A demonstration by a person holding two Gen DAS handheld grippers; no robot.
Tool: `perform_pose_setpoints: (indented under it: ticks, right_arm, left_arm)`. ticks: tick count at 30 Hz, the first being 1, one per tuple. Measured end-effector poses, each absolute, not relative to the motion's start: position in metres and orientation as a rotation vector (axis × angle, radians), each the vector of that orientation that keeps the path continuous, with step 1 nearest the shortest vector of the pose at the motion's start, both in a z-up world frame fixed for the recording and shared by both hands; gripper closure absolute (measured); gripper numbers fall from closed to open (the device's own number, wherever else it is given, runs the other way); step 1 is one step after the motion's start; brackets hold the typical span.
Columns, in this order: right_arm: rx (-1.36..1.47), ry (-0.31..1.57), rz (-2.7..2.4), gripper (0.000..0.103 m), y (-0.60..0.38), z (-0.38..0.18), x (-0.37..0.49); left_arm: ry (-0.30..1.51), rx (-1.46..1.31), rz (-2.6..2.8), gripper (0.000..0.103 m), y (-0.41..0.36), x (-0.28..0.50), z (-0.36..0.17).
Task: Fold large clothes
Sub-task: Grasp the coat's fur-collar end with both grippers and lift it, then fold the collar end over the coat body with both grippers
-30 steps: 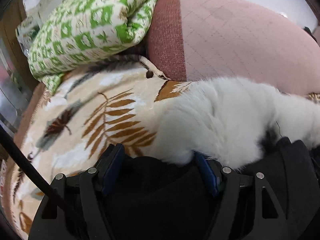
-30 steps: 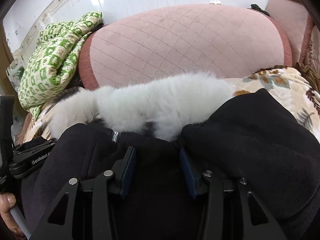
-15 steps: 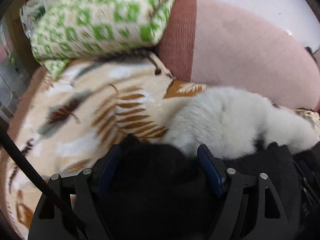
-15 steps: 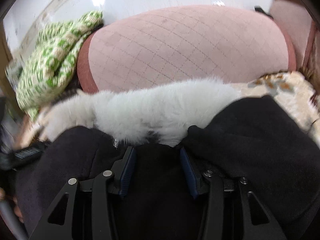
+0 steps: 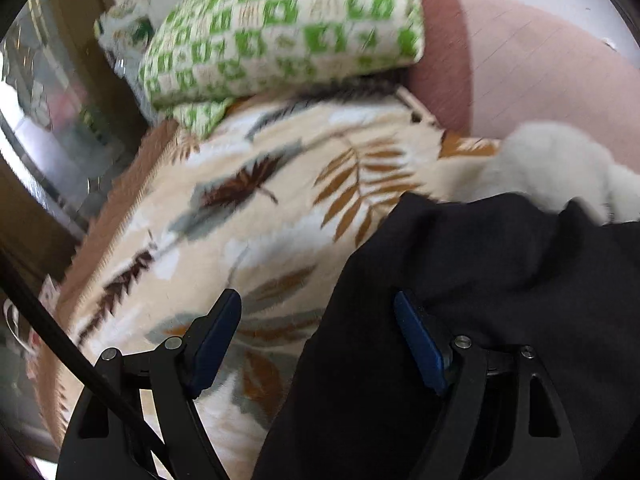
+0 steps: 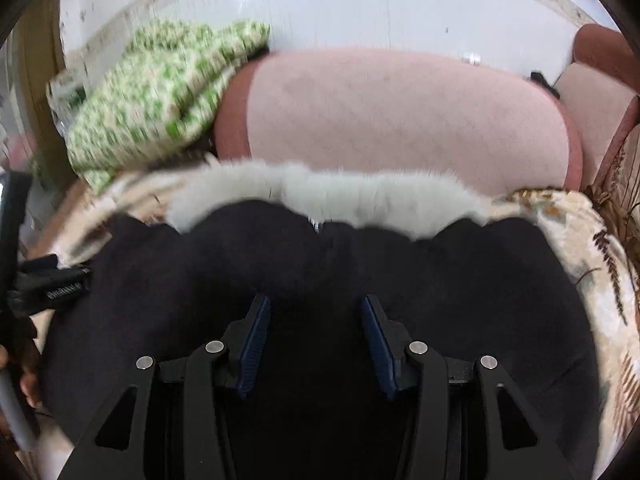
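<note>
green checked quilt (image 5: pixel 280 28) | pink cushion (image 6: pixel 400 116) | leaf-print blanket (image 5: pixel 260 216)

Setting: home living room. Evidence: pink quilted sofa back (image 6: pixel 400 120) ahead of the right tool, second pink cushion (image 6: pixel 592 104) far right. Leaf-print throw (image 5: pixel 248 216) covers the seat under and left of the left tool. Green-checked quilt (image 5: pixel 280 32) bundled at upper left. White wall (image 6: pixel 360 4) behind the sofa. Wood frame with glass (image 5: pixel 48 112) at far left.
</note>
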State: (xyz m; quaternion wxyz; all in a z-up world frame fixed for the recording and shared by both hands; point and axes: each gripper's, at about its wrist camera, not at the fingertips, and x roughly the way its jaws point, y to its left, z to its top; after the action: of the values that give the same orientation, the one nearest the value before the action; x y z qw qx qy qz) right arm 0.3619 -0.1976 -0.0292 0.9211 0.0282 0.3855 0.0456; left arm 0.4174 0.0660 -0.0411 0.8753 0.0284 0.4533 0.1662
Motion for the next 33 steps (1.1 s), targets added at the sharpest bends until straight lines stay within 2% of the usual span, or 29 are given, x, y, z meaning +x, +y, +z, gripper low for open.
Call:
perform_pose_setpoints:
  ticks: [4,6,8,11,14,15,18,23,26,28,31,33]
  right_arm:
    - [0.020,0.836,0.060,0.049,-0.190,-0.045,0.382]
    - [0.018,0.843,0.055,0.049,-0.189,-0.047,0.387]
    - [0.036,0.825,0.064,0.048,-0.192,-0.048,0.386]
    - [0.056,0.784,0.072,0.048,-0.197,-0.040,0.373]
    - [0.122,0.758,0.096,0.048,-0.209,-0.012,0.348]
    - [0.174,0.726,0.118,0.047,-0.221,0.000,0.336]
    - [0.180,0.669,0.054,0.034,-0.251,0.018,0.316]
    - [0.136,0.739,-0.177,0.033,-0.311,-0.021,0.325]
    - [0.359,0.789,-0.192,0.032,-0.357,-0.055,0.330]
    - [0.406,0.793,-0.195,0.030,-0.363,-0.058,0.331]
    - [0.260,0.824,-0.265,0.030,-0.343,-0.042,0.335]
    - [0.124,0.739,-0.333,0.030,-0.319,-0.010,0.319]
  left_arm:
    - [0.963,-0.035,0.347,0.024,0.081,0.426,-0.061]
    - [0.981,-0.105,0.358,0.014,0.090,0.428,-0.069]
    - [0.996,-0.177,0.344,0.013,0.099,0.425,-0.073]
    - [1.028,-0.203,0.315,0.013,0.106,0.416,-0.059]
    - [0.978,-0.240,0.289,0.014,0.109,0.389,-0.026]
    - [0.961,-0.240,0.279,0.014,0.109,0.380,-0.017]
    - [0.900,-0.191,0.268,0.014,0.105,0.344,0.005]
    - [0.875,-0.125,0.246,0.014,0.089,0.274,0.015]
    - [0.861,-0.188,0.202,0.014,0.084,0.241,0.006]
    - [0.861,-0.201,0.190,0.014,0.079,0.231,-0.001]
    - [0.851,-0.141,0.151,0.014,0.068,0.229,-0.003]
    - [0.804,-0.086,0.163,0.014,0.066,0.225,0.001]
